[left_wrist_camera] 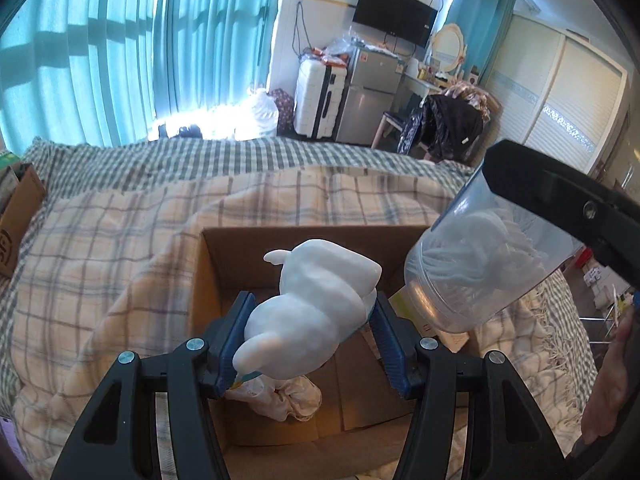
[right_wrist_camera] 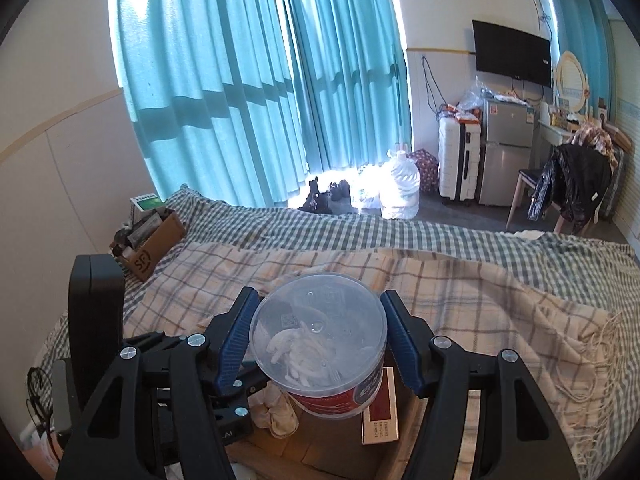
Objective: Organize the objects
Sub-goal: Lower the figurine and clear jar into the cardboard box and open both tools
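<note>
My left gripper [left_wrist_camera: 312, 332] is shut on a white bear-shaped figure [left_wrist_camera: 316, 304] and holds it over an open cardboard box [left_wrist_camera: 224, 264] on the bed. My right gripper [right_wrist_camera: 320, 344] is shut on a clear plastic jar [right_wrist_camera: 320, 340] with white items inside and a red label. In the left wrist view the jar [left_wrist_camera: 472, 272] hangs tilted above the box's right edge. A crumpled cream cloth [left_wrist_camera: 288, 400] lies on the box floor, also visible in the right wrist view [right_wrist_camera: 280, 412]. A red and white packet [right_wrist_camera: 380, 408] lies in the box under the jar.
The box sits on a plaid blanket [left_wrist_camera: 120, 264] over a checked bedsheet [right_wrist_camera: 360, 236]. A second cardboard box [right_wrist_camera: 156, 244] with items stands at the bed's far left. Beyond the bed are teal curtains, a water jug [right_wrist_camera: 400, 188], a suitcase [right_wrist_camera: 458, 160], a fridge and a chair.
</note>
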`<state>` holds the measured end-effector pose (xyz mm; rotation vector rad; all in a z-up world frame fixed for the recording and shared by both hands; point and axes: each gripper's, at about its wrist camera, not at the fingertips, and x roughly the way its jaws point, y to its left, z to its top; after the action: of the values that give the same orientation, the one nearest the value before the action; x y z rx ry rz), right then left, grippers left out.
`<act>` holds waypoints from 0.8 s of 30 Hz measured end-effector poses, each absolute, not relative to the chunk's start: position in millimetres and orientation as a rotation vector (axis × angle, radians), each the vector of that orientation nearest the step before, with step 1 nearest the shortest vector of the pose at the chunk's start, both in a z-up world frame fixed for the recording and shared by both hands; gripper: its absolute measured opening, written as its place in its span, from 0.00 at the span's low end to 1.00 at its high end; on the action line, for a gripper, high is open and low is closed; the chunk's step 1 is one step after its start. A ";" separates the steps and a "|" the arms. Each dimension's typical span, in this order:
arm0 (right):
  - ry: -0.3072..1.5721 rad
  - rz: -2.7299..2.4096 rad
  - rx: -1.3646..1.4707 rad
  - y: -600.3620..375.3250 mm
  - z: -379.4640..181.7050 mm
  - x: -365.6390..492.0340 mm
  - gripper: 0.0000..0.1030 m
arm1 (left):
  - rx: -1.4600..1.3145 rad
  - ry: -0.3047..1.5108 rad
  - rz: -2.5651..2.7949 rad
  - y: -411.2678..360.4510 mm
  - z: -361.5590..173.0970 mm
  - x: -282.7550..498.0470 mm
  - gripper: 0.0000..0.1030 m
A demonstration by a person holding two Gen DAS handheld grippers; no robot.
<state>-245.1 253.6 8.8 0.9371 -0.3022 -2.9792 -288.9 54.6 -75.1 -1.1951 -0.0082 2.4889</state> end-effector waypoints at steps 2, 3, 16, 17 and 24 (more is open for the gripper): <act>-0.334 -2.957 0.957 256.1 -0.7 -253.4 0.60 | -1.215 0.005 2.477 56.1 -85.4 -292.8 0.58; -0.344 -2.949 0.967 257.0 -5.2 -256.8 0.60 | -1.224 0.013 2.467 58.1 -90.6 -294.0 0.58; -0.424 -2.932 1.010 266.6 -26.5 -253.9 0.65 | -1.341 -0.008 2.426 52.5 -114.0 -282.6 0.69; -0.425 -2.950 0.999 266.2 -22.2 -249.6 0.69 | -1.346 -0.025 2.426 51.6 -112.7 -279.6 0.77; -0.411 -3.055 0.937 268.2 19.1 -206.9 0.77 | -1.297 -0.040 2.473 47.0 -82.9 -244.9 0.85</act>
<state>-206.9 268.2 19.1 0.9367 -0.4105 -3.0553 -244.9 47.0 -82.9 -1.2970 -0.0404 2.4729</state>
